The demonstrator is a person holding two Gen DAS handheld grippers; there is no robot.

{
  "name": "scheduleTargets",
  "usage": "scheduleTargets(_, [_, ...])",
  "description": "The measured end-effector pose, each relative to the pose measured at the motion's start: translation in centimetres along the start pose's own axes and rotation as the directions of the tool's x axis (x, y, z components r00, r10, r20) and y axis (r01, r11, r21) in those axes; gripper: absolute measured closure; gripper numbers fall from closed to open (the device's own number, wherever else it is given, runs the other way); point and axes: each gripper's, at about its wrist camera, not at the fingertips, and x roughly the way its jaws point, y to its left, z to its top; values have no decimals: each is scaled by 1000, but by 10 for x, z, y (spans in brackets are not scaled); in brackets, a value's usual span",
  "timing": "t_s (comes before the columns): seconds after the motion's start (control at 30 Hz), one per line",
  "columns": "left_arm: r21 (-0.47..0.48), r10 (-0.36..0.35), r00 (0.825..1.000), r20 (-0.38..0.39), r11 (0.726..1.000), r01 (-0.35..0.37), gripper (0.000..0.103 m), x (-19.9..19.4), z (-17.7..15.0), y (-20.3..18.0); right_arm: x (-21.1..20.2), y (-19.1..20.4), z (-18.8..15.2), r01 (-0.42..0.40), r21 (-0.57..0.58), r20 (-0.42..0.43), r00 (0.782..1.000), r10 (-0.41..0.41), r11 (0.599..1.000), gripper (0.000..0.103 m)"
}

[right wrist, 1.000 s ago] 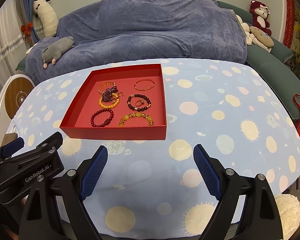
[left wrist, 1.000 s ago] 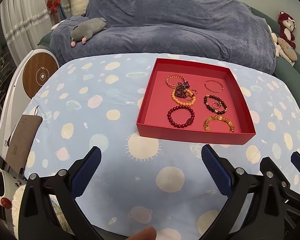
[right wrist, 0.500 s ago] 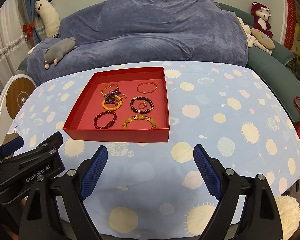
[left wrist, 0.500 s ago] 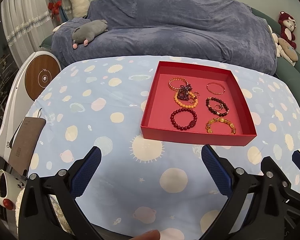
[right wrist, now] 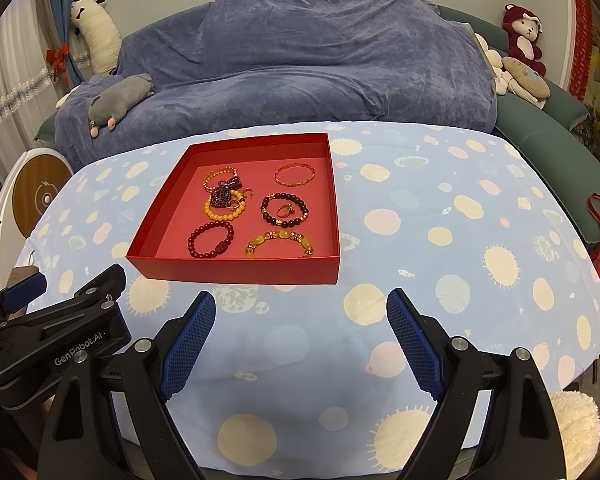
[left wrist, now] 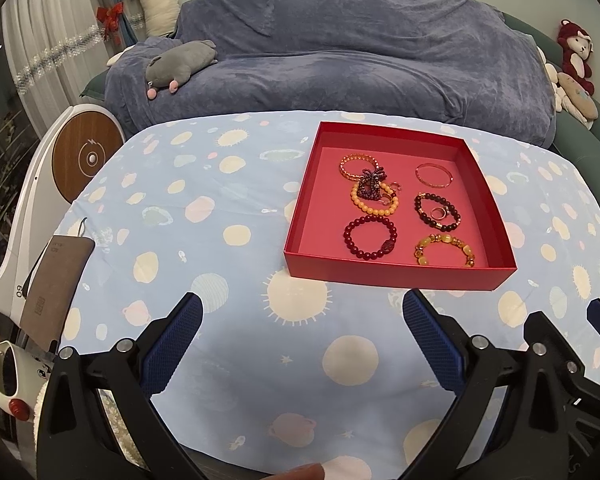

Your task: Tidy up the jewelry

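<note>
The right gripper (right wrist: 300, 324) and left gripper (left wrist: 302, 328) are held wide apart, empty, nearer than the red tray (right wrist: 236, 270), where bracelets (right wrist: 211, 240) are laid.

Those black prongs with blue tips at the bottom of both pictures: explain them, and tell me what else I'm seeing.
They are two hand-held grippers; a person carries one in each hand. A wide-angle camera on each looks forward along its fingers, so one picture comes from the left gripper and one from the right gripper. Both are open and hold nothing. Ahead is a table under a blue spotted cloth. On it stands a shallow red box with beaded bracelets, a thin gold bangle and a small ring lying inside the dark bracelet. A covered sofa stands behind.
</note>
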Motion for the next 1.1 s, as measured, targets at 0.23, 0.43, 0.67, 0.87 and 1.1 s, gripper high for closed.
scheduleTargets(0.23, [2,3,1000,-5,1000,-3,7,0,-1,1,1,1,0,-1,-2,0,1000,1,1000,19])
scheduleTargets(0.43, [0,4,1000,-7,1000,-4,7,1,-1,2,1,1,-1,-2,0,0,1000,2,1000,19])
scheduleTargets(0.67, [-2,10,1000,-14,1000,-10,7,3,-3,3,1,3,-2,1,-7,0,1000,-1,1000,19])
scheduleTargets(0.87, [0,15,1000,-13,1000,-15,7,3,-3,1,1,3,-1,3,-6,0,1000,-3,1000,19])
scheduleTargets(1.1, [4,18,1000,-12,1000,-18,8,2,-4,-1,1,3,-3,2,-5,3,1000,-2,1000,19])
